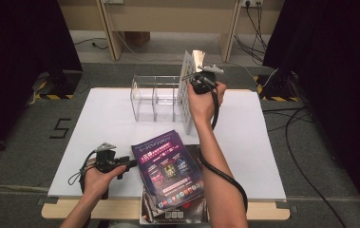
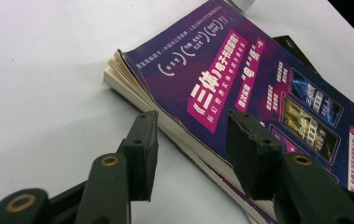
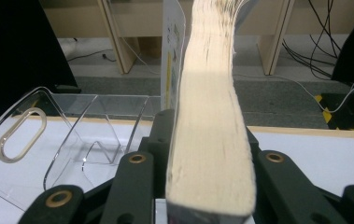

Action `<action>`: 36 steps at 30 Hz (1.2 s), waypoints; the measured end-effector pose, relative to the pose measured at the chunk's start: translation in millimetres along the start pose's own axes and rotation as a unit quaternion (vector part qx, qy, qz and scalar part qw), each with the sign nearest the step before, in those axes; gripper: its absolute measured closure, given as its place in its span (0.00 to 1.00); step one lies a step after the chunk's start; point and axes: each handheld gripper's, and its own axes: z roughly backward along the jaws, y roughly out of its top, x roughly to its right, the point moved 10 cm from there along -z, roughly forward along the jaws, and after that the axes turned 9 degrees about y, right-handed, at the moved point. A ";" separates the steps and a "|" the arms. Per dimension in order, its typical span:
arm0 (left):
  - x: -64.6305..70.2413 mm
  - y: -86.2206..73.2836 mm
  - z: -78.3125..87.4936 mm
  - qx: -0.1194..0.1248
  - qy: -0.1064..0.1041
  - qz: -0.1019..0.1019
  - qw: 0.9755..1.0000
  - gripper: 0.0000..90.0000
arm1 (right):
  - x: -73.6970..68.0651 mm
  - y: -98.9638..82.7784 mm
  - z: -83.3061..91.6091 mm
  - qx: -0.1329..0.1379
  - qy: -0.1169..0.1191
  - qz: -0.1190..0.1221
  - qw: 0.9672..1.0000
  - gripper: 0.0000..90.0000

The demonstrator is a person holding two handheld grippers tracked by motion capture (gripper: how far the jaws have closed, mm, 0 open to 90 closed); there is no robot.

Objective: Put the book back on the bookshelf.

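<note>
While we look down from the high view, our right gripper (image 1: pixel 197 80) holds a thick book (image 1: pixel 188 90) upright at the right end of a clear acrylic rack (image 1: pixel 155 97) that stands on the white table (image 1: pixel 258 142); our left gripper (image 1: pixel 129 164) rests low on the table just beside a stack of books (image 1: pixel 170 173) with a purple cover on top. From the left gripper view, we see that gripper (image 2: pixel 191 156) with its jaws parted and nothing pressed between them, their tips close to the spine edge of the purple-covered book (image 2: pixel 240 93), which lies flat on the others. From the right gripper view, our right gripper (image 3: pixel 207 140) is clamped on the book (image 3: pixel 209 140), whose cream page edges face us and rise between the jaws, while the rack (image 3: pixel 72 135), with its dividers and oval handle slot, stands just to the left.
</note>
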 end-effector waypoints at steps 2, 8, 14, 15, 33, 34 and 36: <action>-0.2 -0.5 -0.7 -0.001 0.000 0.000 1.000 0.59 | 0.0 0.3 -2.1 -0.001 -0.003 0.004 1.000 0.78; -0.3 -0.9 -1.0 -0.002 0.000 0.000 1.000 0.59 | 0.9 1.4 -4.9 -0.008 -0.002 -0.005 1.000 0.82; 0.3 -1.2 -1.0 -0.002 -0.002 0.000 1.000 0.59 | 0.3 4.5 -5.5 0.002 0.014 -0.007 1.000 0.83; 0.1 -1.5 -1.4 -0.004 -0.002 -0.001 1.000 0.59 | 0.1 5.8 -5.5 0.005 0.013 -0.005 1.000 0.83; -2.3 0.9 0.3 0.001 -0.001 0.003 1.000 0.60 | -0.7 25.5 -17.4 0.072 -0.005 0.000 0.997 0.83; -2.3 0.7 0.3 0.001 -0.001 0.003 1.000 0.60 | -1.6 24.3 -18.6 0.074 -0.005 0.002 0.997 0.83; -2.6 0.5 0.5 0.001 -0.001 0.003 1.000 0.60 | -2.5 20.1 -21.3 0.076 -0.007 0.007 0.997 0.83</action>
